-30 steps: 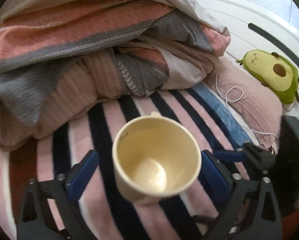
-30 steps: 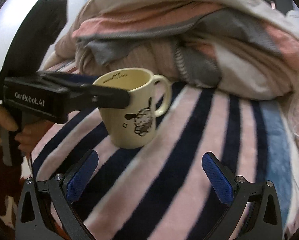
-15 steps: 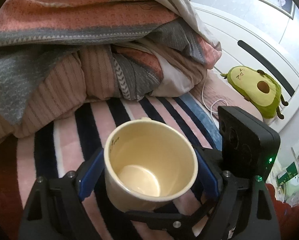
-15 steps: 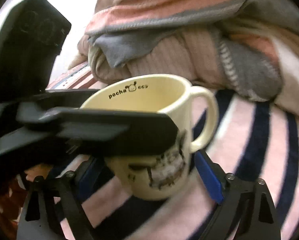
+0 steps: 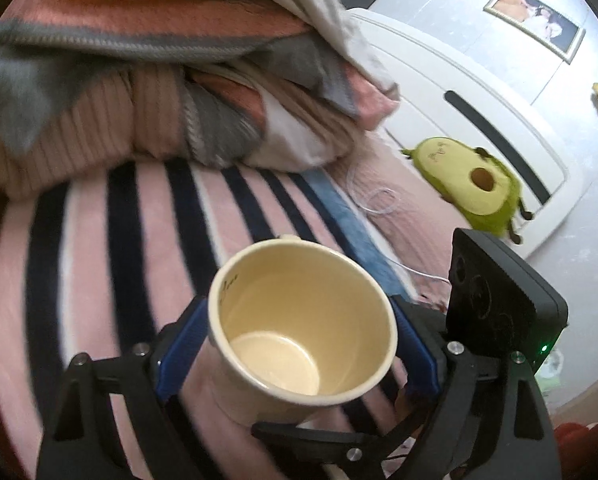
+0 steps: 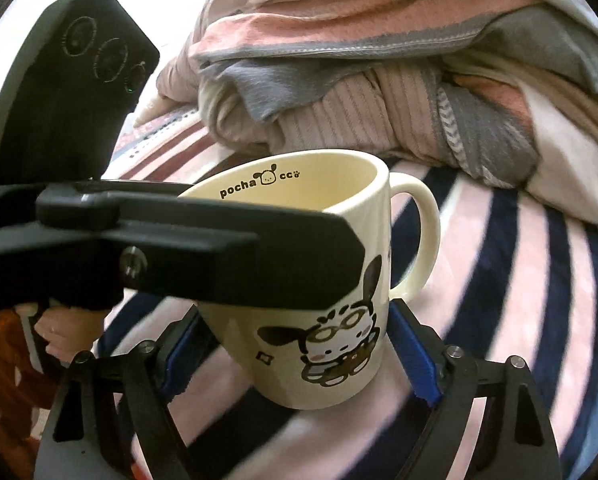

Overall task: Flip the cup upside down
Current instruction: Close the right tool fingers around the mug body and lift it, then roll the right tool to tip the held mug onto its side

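The cream ceramic cup with a cartoon dog print [image 6: 319, 280] hangs upright, mouth up and empty, lifted just above the pink-and-navy striped blanket [image 5: 111, 248], with its handle at about 2 o'clock in the right wrist view. The left gripper [image 5: 299, 344] clamps the upper wall, its blue pads pressed on at 9 and 3 o'clock. The right gripper [image 6: 295, 360] clasps the lower body the same way, both its blue pads on the glaze.

To flip it well, judging from this double hold, one claw should let go first, then the other should roll the wrist slowly through a half turn, gripping firmly since glazed ceramic is slippery, clear of the heaped pink and grey bedding [image 6: 399, 80] at 12 o'clock.
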